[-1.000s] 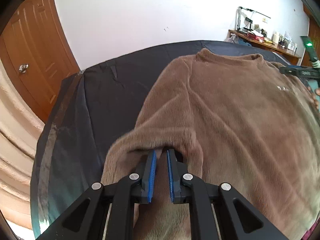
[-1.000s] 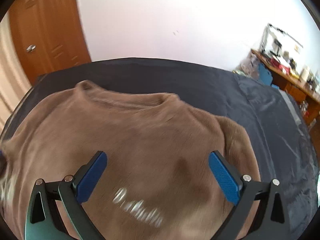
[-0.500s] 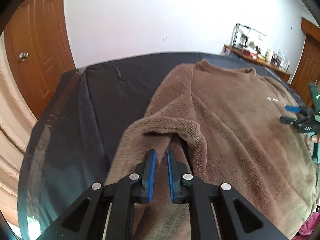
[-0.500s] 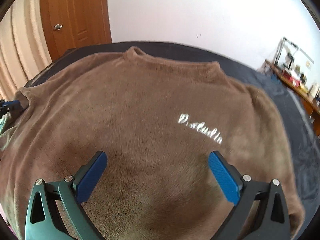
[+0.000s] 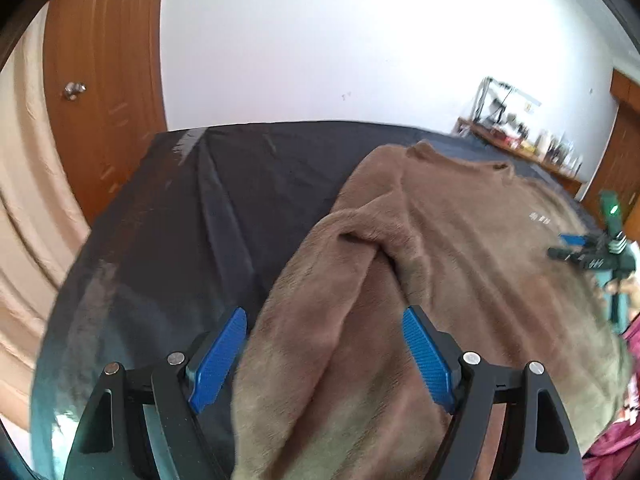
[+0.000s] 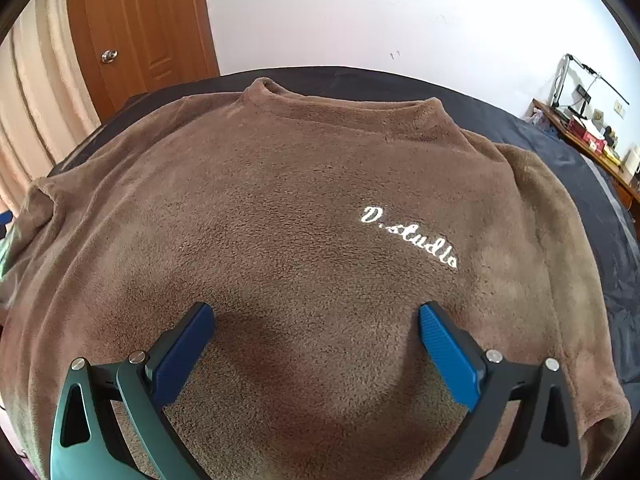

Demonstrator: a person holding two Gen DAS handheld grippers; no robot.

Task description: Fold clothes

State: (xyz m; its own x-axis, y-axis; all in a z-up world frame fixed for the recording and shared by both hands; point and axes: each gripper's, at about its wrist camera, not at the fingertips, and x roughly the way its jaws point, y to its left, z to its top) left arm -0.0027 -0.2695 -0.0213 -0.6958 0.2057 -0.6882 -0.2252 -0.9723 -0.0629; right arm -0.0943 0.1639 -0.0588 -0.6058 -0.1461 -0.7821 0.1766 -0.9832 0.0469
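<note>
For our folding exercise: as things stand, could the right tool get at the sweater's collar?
Probably yes. The right tool hangs open over the sweater, and nothing lies between it and the collar; it only needs to move forward.

open right claw (image 6: 316, 344), brown sweater (image 6: 300, 200) beneath

brown fleece sweater (image 6: 304, 208) lies flat, front up, one sleeve apparently folded inward.

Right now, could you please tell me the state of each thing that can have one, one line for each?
Brown sweater: lying front up on the dark cover, logo showing.
Its sleeve: folded in over the body.
Left hand-held gripper: jaws opening, sleeve between them but not pressed.
Right hand-held gripper: open, empty, above the sweater's front.
Wooden door: closed.
</note>
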